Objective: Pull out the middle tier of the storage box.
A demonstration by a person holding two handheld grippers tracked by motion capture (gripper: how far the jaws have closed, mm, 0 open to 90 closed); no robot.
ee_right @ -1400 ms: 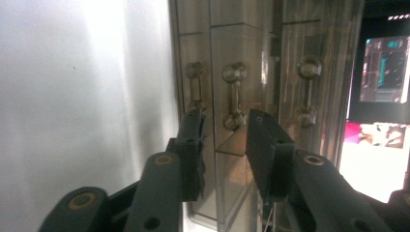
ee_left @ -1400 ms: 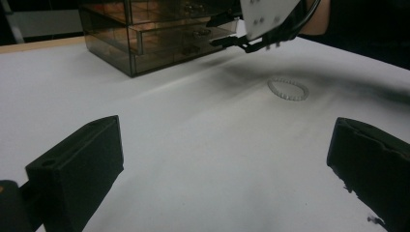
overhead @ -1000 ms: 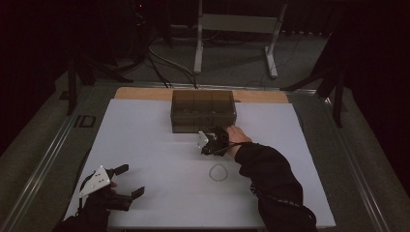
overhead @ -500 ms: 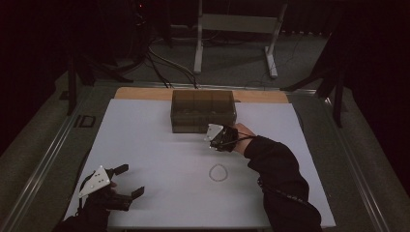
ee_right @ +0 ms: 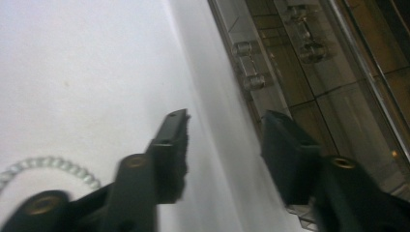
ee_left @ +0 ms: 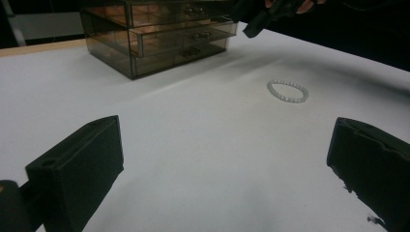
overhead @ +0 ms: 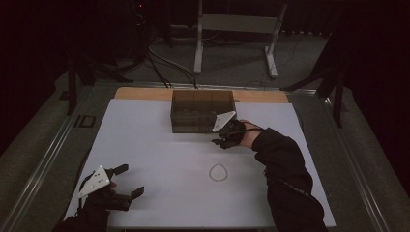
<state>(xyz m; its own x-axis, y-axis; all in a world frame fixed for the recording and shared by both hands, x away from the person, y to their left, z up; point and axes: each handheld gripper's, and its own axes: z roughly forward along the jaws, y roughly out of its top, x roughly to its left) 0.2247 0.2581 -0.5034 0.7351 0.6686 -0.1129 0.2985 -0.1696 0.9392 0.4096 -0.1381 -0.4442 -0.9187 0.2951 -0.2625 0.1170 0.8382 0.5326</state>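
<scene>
- Bracelet (overhead: 218,172): small loop of pale beads, flat on the white table (overhead: 145,145), near of your right gripper (overhead: 223,140).
- Right gripper: jaws just opening, empty, by the smoky drawer box (overhead: 203,110).
- Left gripper (overhead: 126,180): released, empty.

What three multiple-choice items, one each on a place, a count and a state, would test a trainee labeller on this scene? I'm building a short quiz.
1. Where does the bead bracelet lie?
A. inside a drawer
B. flat on the white table top, apart from both grippers
C. between the left gripper's jaws

2. How many drawer fronts show, stacked, on the smoky clear drawer box in the left gripper view?
A. one
B. three
C. six

3. How do the jaws of the right gripper stand?
A. apart, with nothing between them
B. clamped on the bracelet
C. clamped on a drawer handle

Answers: 1 B, the high view shows it alone on the white surface. 2 B, three fronts with handles are stacked. 3 A, the right gripper view shows bare table between the jaws, which have just been opening.
</scene>
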